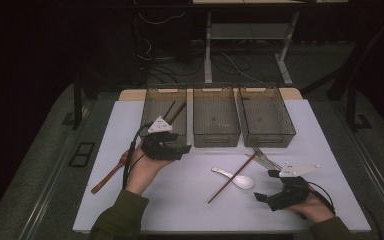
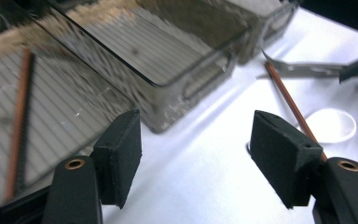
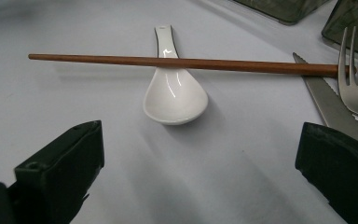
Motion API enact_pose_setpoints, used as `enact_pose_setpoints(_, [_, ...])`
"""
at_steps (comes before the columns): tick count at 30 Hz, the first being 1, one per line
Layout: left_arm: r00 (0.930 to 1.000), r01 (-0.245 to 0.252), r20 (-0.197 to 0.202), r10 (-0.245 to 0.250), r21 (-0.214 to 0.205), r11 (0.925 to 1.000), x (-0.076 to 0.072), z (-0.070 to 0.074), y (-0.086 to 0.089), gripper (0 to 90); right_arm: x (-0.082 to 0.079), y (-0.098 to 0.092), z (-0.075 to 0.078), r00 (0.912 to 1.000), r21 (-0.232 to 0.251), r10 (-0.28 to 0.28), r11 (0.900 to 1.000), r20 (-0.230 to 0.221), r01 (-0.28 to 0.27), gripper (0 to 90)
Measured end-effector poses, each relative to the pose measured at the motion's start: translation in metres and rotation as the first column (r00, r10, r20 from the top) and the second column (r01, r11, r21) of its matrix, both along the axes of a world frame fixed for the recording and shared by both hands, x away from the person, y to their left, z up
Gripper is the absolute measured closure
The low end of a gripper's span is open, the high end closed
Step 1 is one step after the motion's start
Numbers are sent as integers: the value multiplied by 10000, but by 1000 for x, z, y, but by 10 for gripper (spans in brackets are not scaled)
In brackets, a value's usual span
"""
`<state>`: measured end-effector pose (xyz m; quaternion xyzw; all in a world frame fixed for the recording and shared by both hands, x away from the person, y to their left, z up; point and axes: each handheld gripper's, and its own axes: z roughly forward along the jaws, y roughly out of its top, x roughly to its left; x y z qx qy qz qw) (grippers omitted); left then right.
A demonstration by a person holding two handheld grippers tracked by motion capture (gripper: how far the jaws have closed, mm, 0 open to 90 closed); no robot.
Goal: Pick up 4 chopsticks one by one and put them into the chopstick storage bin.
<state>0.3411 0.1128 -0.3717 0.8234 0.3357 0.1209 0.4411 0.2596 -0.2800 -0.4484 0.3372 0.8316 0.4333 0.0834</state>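
The chopstick [image 1: 231, 178] lies loose on the counter [image 1: 180, 200], propped across the white spoon [image 1: 234, 178], its long axis slanting from near the person up toward the fork [image 1: 265, 159] and knife [image 3: 328, 109]. Sorting looks midway: two chopsticks already sit in the left bin [image 1: 156, 117]. The left tongs [image 2: 193, 154], open and empty, hang beside that bin; the right tongs [image 3: 200, 163] gape wide, holding nothing. Next, I judge, comes a pinch across the stick's middle.

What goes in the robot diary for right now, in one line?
left hand-held gripper: open, empty, by left bin | right hand-held gripper: open, empty | chopstick: across white spoon
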Motion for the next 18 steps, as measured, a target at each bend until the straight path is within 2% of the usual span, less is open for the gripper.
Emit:
enact_pose_setpoints(1, [10000,82,-23,-82,114,9999,-2,-2,-2,325,0,0,0,10000,2,3,10000,1,-3,9])
enact_pose_setpoints(12, [9981,605,-132,-604,38,9982,-21,-19,-21,314,0,0,0,10000,-2,1,10000,30,-1,9])
enact_pose_setpoints(18, [9936,1110,-226,-1106,160,9937,-32,-25,-34,312,0,0,0,10000,-22,5,10000,38,-4,9])
